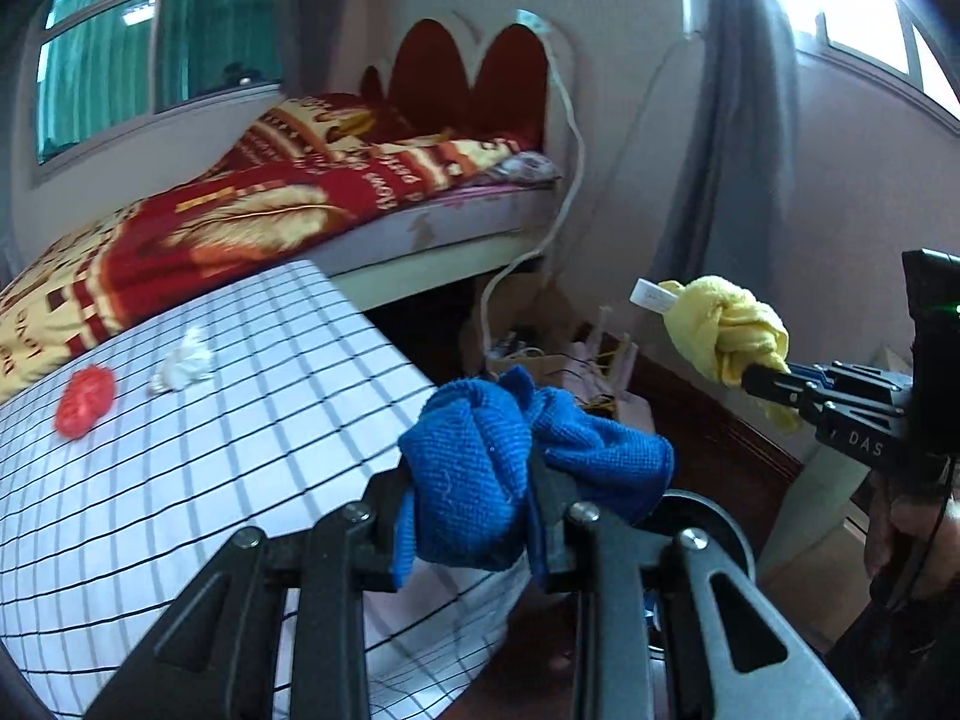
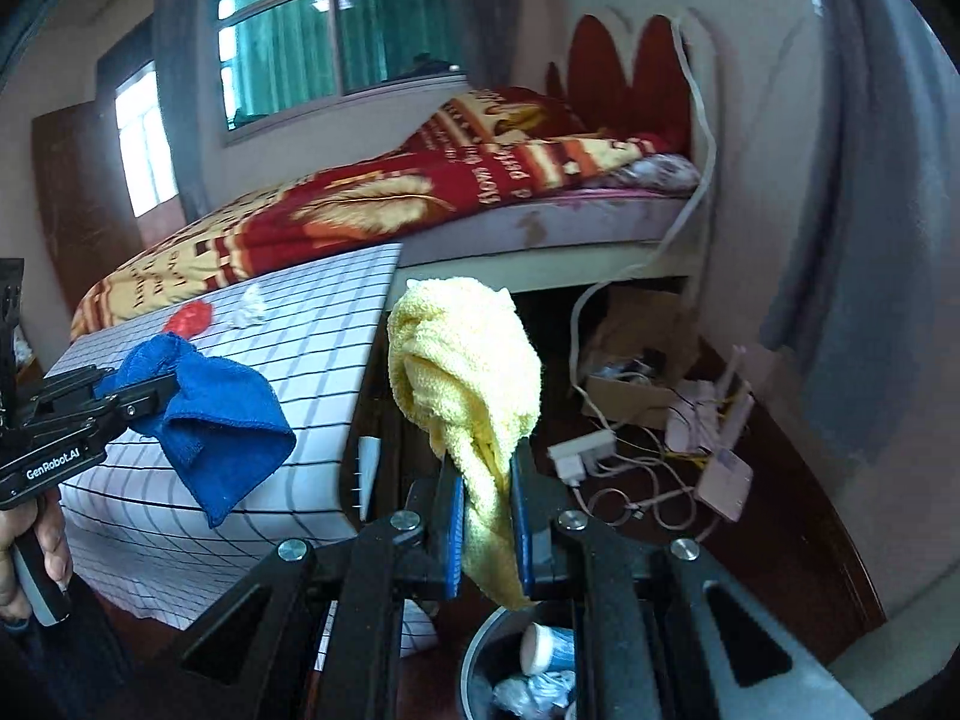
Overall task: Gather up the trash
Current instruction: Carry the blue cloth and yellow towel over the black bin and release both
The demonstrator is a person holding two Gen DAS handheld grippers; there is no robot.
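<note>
1. Left wrist view: the left tool (image 1: 474, 480) is closed on a crumpled blue cloth (image 1: 510, 456), which it holds up in the air past the edge of the bench (image 1: 252, 432).
2. Right wrist view: the right tool (image 2: 487, 516) has its two fingers pressed on a yellow cloth (image 2: 468, 372), and the cloth hangs above the trash bin (image 2: 480, 654).
3. Inside the bin lie a paper cup (image 2: 543, 648) and some crumpled wrappers.
4. On the checked cover of the bench rest a red crumpled piece (image 1: 84, 399) and a white crumpled tissue (image 1: 183, 367), near each other but apart.
5. Behind the bench stands a bed (image 1: 288, 198) with a red and yellow blanket.
</note>
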